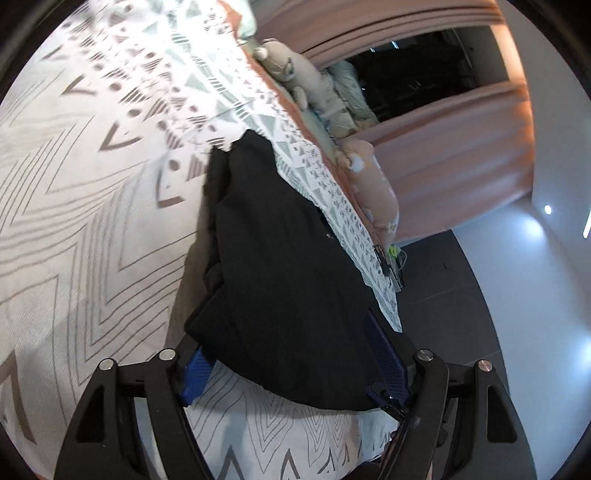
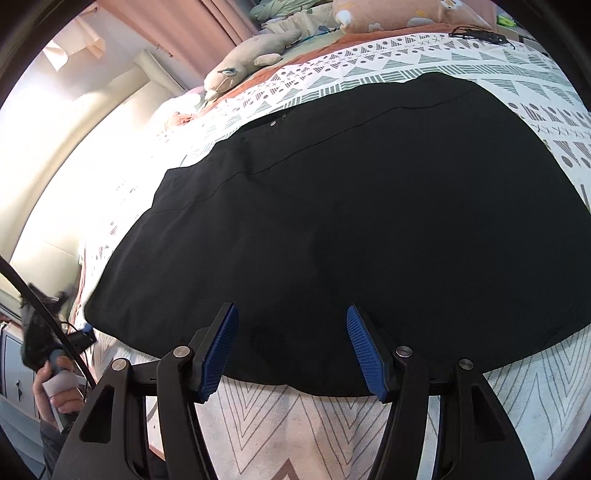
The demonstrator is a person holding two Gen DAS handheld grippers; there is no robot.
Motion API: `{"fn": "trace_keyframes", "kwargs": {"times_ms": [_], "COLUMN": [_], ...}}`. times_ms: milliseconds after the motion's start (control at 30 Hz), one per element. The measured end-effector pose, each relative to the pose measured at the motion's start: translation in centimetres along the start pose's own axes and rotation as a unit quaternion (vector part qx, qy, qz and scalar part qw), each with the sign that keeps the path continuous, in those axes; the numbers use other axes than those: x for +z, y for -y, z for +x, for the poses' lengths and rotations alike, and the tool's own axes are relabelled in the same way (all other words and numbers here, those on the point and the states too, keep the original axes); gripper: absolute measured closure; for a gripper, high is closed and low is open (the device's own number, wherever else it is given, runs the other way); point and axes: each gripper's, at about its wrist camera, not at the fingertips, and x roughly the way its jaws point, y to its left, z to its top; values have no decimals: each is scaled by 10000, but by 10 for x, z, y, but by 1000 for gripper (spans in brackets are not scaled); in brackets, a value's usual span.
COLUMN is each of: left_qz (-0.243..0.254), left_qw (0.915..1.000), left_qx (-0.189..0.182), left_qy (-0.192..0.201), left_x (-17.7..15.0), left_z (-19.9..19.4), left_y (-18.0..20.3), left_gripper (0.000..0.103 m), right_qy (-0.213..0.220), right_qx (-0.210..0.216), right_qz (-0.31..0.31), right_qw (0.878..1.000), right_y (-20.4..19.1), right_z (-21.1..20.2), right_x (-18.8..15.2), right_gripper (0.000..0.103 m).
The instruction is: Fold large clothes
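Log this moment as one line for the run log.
left tongs: open, straddling black fabric garment edge | right tongs: open over garment | garment: lying on patterned bedspread

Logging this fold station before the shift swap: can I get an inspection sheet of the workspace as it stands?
Surface: bedspread, white with grey chevrons and triangles, covering a bed.
Job's things: black garment spread flat on the bedspread, layers doubled at one side in the left wrist view.
Clutter: two plush toys, beige and peach, plus a small black item at the far edge.
Grippers: left claw open, one finger partly under the garment's near edge; right claw open at the near hem, nothing between its fingers.
Cables: black cable at the right wrist view's left edge.
Surroundings: pink curtains, dark window, white wall.
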Motion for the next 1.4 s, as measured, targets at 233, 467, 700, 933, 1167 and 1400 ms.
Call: {"fn": "trace_keyframes", "kwargs": {"times_ms": [233,467,700,933,1167,1400], "left_qz": [-176,-175,-104,47,152,324], "left_qw": [9946,9892,9919,9951,9986,9994], "left_qx": [941,1387,1250,979,505,102], "left_qy": [-395,-429,-225,-91,-6,16], "left_x": [-1,-3,3,13,26,35], "left_z": [33,51,48,41,38,40], "left_y": [-16,-25,-15,8,38,76], "left_gripper": [38,63,83,85,87,87], "right_qy": [43,53,-376,-636,-637,-640], "right_qx": [94,-250,-208,-599,-623,-377], "right_qz": [-17,-731,-1142,-1301,-923,-405], "right_qw": [9999,9970,9925,9876,9917,9964], "right_y": [1,-34,-63,-64,-58,-46], "right_z": [4,-11,-5,39,66,88], "right_x": [2,-2,-15,2,30,55], "right_gripper": [44,52,62,66,69,71]}}
